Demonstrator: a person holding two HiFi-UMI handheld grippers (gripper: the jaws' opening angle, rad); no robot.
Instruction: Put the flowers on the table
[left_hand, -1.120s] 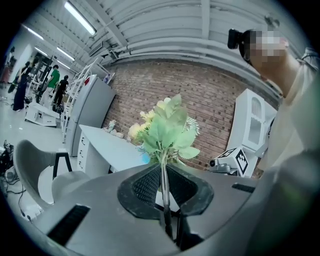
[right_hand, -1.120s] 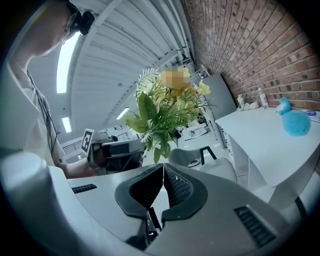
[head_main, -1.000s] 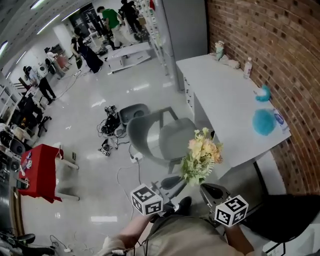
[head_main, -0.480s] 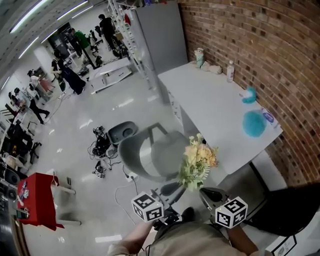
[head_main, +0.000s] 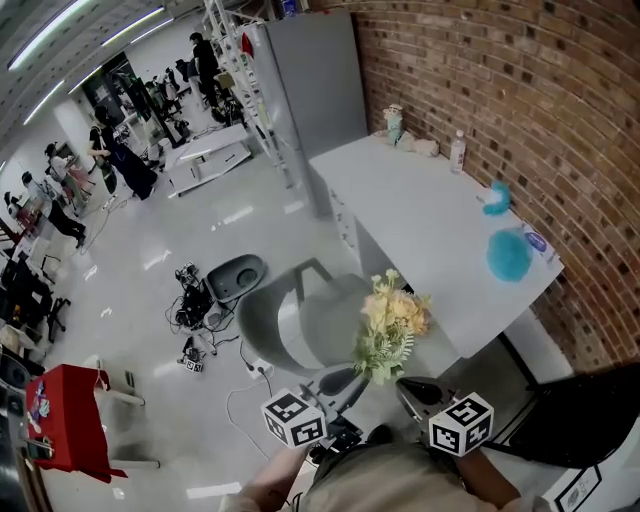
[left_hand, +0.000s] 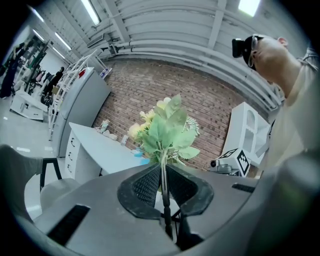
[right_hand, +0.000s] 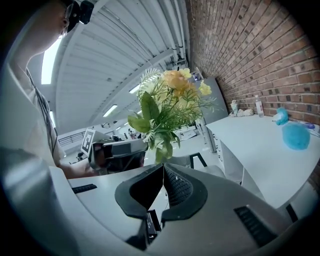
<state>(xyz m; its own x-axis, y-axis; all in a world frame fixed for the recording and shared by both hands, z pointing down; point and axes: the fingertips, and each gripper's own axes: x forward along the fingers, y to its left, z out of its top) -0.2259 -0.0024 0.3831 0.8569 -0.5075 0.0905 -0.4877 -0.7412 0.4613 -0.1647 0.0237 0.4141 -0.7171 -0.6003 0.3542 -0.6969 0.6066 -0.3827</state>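
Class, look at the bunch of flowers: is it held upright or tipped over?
Upright: the flowers rise straight up from the left gripper, whose jaws are shut on the stem, with the blooms on top.

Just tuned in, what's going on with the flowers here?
A person holds a gripper in each hand. The left gripper is clamped on the stems of a bunch of yellow flowers, held upright in the air near a grey chair. The right gripper is shut and empty beside it. The flowers are not yet on the white table.
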